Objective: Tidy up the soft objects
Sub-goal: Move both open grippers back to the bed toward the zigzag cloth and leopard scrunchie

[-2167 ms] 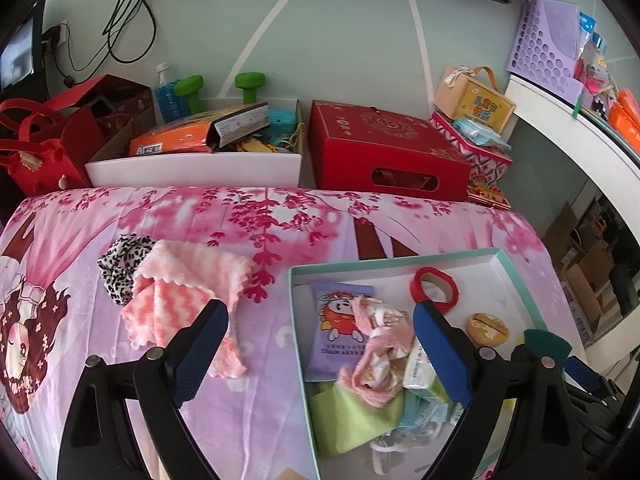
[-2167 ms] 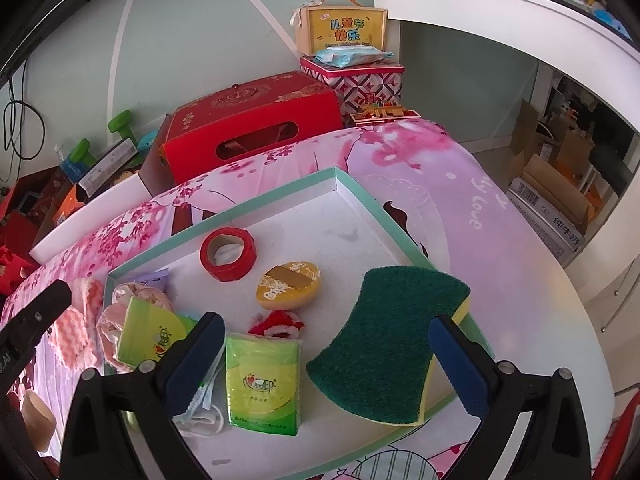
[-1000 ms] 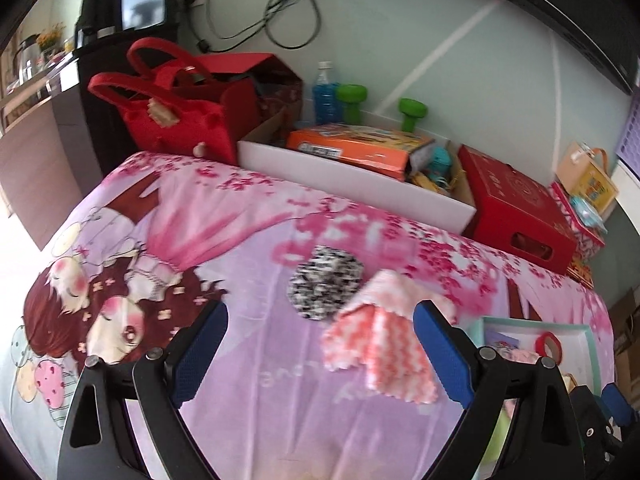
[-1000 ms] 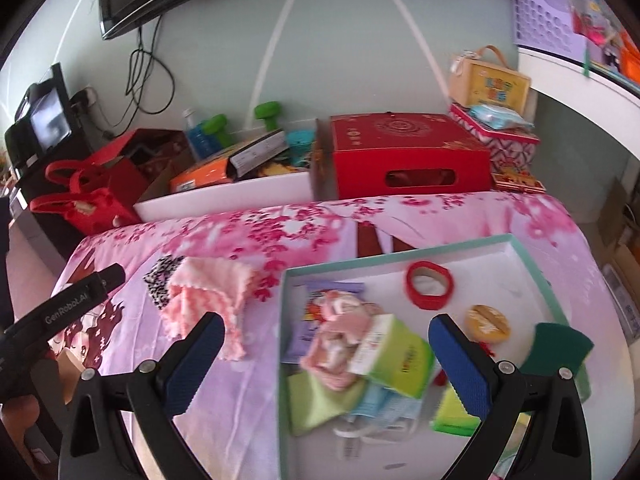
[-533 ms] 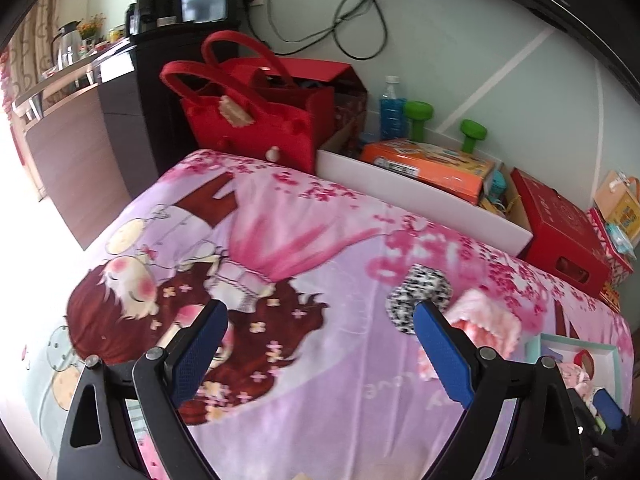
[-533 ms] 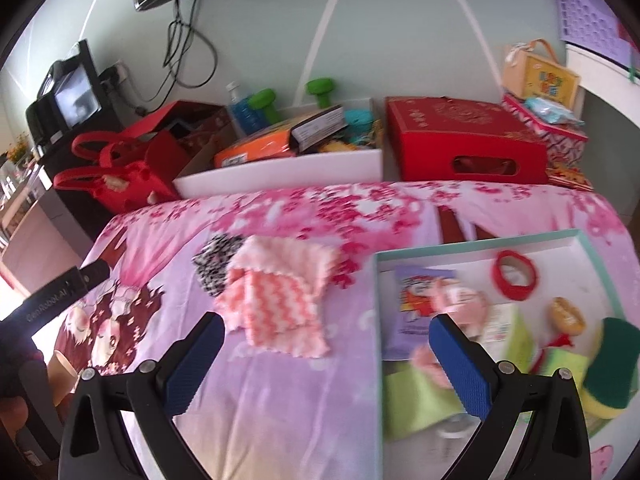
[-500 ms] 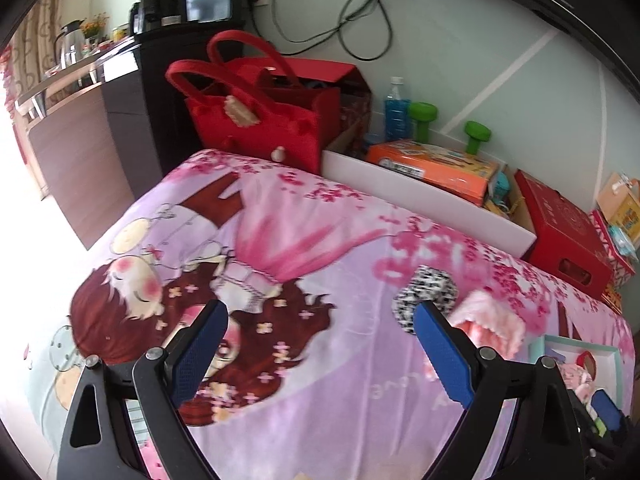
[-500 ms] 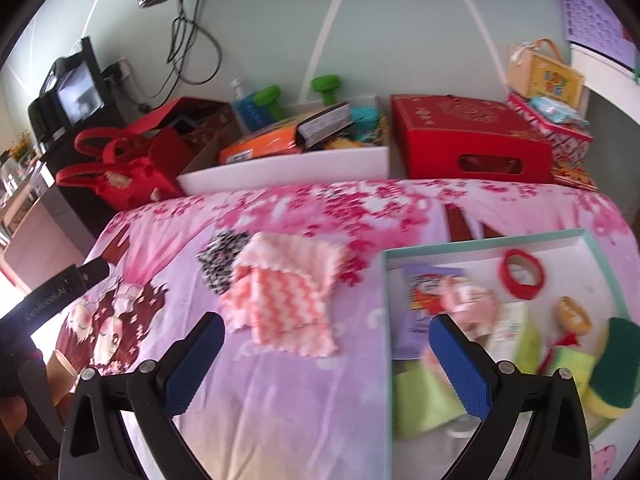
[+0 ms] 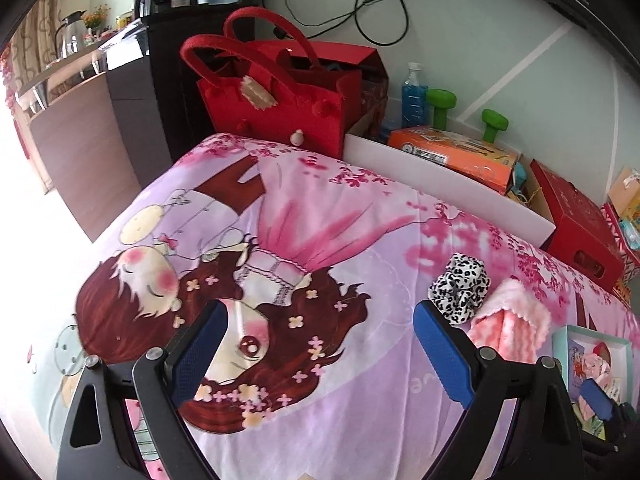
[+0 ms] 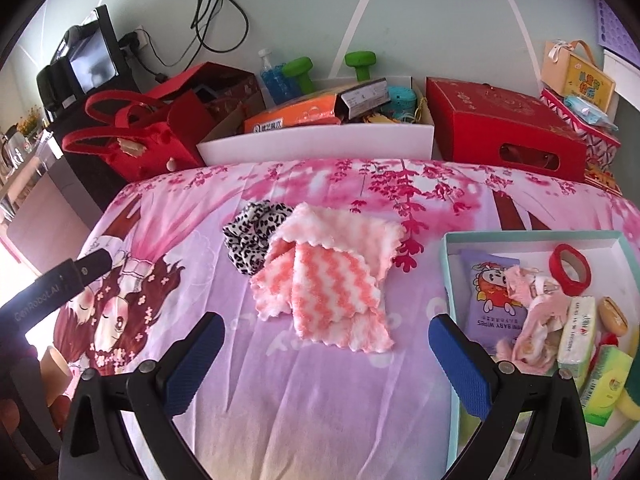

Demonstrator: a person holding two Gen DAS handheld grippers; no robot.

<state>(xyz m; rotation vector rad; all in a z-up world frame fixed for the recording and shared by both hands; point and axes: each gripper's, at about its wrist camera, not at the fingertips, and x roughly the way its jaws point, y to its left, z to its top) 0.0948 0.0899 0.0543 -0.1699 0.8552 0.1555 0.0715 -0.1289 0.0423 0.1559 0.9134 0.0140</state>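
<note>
Two soft items out on table: pink zigzag cloth (image 10: 328, 276), leopard-print scrunchie (image 10: 250, 236). Right gripper (image 10: 322, 344) fingers spread, empty, facing cloth. Left gripper (image 9: 318, 342) likewise spread. Next, probably: lower, pinch cloth.

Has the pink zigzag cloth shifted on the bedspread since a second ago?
No. The pink cloth lies against the leopard-print scrunchie, left of the teal tray, as before; only the cameras swung.

purple pack (image 10: 487, 297): "MINI BABY WIPES" | left hand-held gripper (image 10: 60, 280): "GenRobot.AI"
</note>
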